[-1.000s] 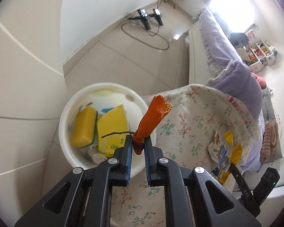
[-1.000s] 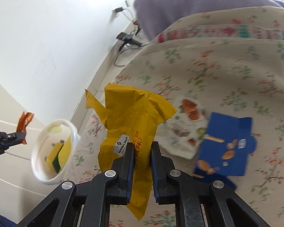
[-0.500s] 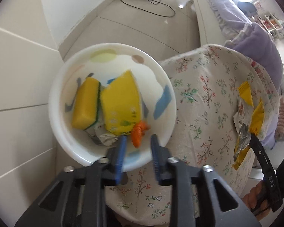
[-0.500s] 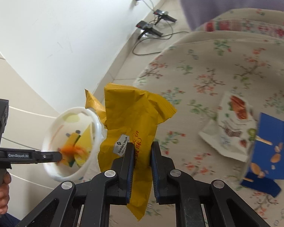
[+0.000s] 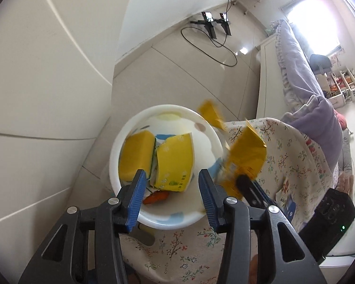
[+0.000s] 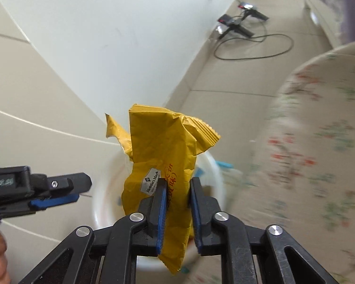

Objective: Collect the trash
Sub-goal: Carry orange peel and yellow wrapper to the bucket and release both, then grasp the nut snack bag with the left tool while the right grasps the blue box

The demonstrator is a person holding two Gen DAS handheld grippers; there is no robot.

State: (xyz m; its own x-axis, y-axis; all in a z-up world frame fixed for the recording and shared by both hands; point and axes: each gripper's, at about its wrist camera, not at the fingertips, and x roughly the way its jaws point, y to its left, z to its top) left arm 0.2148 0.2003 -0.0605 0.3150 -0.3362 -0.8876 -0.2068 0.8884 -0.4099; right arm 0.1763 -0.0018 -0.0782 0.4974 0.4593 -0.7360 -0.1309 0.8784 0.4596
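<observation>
Clamped in the right gripper is a yellow snack wrapper, held over the white bin from its 3 o'clock side. Nothing is held by the left gripper, spread wide above orange peel at the bin's 6 o'clock. Depositing is judged underway; release over the opening is called for next.

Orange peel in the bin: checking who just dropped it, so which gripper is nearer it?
Left. The left gripper hangs open directly above the orange peel; the right gripper, holding the yellow wrapper, is off to the side.
</observation>
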